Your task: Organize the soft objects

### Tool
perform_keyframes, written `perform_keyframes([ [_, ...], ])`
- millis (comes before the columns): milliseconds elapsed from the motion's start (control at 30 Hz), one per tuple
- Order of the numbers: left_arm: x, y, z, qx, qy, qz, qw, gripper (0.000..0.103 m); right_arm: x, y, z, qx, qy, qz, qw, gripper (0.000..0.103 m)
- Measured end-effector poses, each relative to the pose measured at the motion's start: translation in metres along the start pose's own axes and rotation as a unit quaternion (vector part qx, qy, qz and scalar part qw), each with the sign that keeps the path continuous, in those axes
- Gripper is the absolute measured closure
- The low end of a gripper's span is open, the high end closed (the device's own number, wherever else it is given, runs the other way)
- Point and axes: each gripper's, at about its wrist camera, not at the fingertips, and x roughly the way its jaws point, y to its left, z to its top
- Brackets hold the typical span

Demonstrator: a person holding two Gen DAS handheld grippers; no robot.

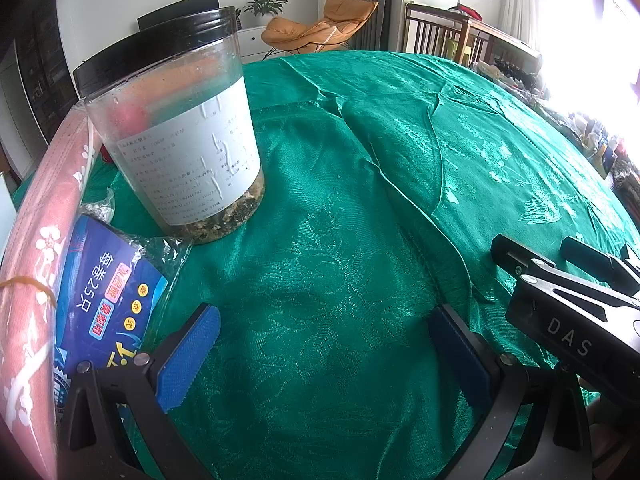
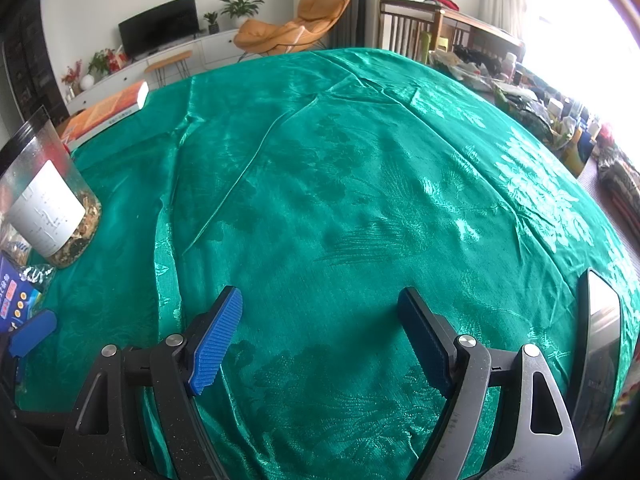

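Right now I have both grippers low over the green cloth [image 2: 340, 184] that covers the surface. My left gripper [image 1: 320, 344] has its fingers [image 1: 192, 356] spread wide with only cloth between the blue pads. My right gripper [image 2: 320, 340] is the same: fingers [image 2: 216, 344] wide apart, nothing held, bare cloth between them. In the left view I see the right gripper's dark body just to the right of my left one, near it but not touching.

The cloth is wrinkled, with long creases running away from me and a shiny leaf pattern on the right side.

At the left edge stands a clear jar [image 1: 176, 128] with a black lid and a white label, upright, with brownish bits in its bottom. Just in front of it lies a blue packet [image 1: 104, 300] in clear wrap, printed with Chinese text, close beside my left finger. A pinkish roll [image 1: 36, 280] with white flowers and a rubber band runs along the far left, touching the packet's side. In the right view a book [image 2: 108, 112] with an orange cover lies at the far left edge of the cloth, well apart from the jar. A dark, flat object [image 2: 600, 340] I cannot identify stands at the right edge.
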Motion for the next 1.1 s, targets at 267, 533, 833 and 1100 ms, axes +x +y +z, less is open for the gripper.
perform_keyframes([
  [267,-0.001,0.000,0.001,0.000,0.000,0.000,1.0000,0.000,-0.001,0.000,0.000,-0.001,-0.001,0.005,1.000,0.020],
  [533,-0.002,0.000,0.001,-0.001,0.000,0.000,1.0000,0.000,-0.002,-0.001,-0.001,0.005,0.001,0.007,1.000,0.020],
  [833,-0.002,0.000,0.001,-0.001,0.000,0.000,1.0000,0.000,-0.025,-0.017,-0.011,0.033,-0.019,0.020,0.999,0.021],
  [1100,-0.005,-0.002,0.002,0.003,0.003,0.002,1.0000,0.000,-0.077,-0.020,-0.024,0.051,-0.117,0.007,0.992,0.021],
])
